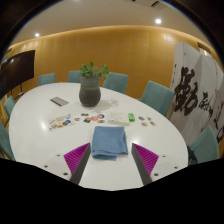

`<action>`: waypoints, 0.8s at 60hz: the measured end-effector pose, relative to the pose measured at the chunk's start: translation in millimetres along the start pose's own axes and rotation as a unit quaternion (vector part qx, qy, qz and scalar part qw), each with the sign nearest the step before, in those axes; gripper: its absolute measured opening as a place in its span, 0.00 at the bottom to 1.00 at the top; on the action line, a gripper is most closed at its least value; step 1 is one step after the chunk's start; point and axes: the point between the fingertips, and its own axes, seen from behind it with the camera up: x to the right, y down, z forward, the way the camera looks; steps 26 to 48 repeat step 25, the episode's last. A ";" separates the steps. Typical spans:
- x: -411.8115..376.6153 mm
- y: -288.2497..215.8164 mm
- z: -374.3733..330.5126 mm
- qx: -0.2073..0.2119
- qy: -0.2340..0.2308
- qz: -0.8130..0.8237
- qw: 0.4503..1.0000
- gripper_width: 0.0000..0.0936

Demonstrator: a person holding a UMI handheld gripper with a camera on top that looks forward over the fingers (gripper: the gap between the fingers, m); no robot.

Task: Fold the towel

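A blue towel (pixel 110 141) lies folded on the white oval table (pixel 40 135), just ahead of my fingers and partly between their tips. My gripper (pixel 111 158) is open, its two magenta pads (pixel 77 156) spread wide on either side of the towel's near edge. Nothing is held. The towel rests flat on the table with a doubled fold along its near left corner.
A grey vase with a green plant (pixel 90 88) stands beyond the towel. Small cards and round items (pixel 98 119) lie in a row past the towel, with a dark phone (pixel 60 101) to the left. Teal chairs (pixel 157 96) ring the table; a calligraphy banner (pixel 196 95) hangs right.
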 end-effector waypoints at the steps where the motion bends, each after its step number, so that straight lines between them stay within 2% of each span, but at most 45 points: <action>1: -2.5 1.3 -9.6 0.001 0.002 0.000 1.000 0.93; 13: -31.6 23.3 -100.8 0.011 0.018 0.002 1.000 0.93; 21: -44.7 34.3 -133.7 0.013 0.023 0.001 1.000 0.93; 48: -45.6 37.5 -141.7 0.014 0.026 0.000 1.000 0.93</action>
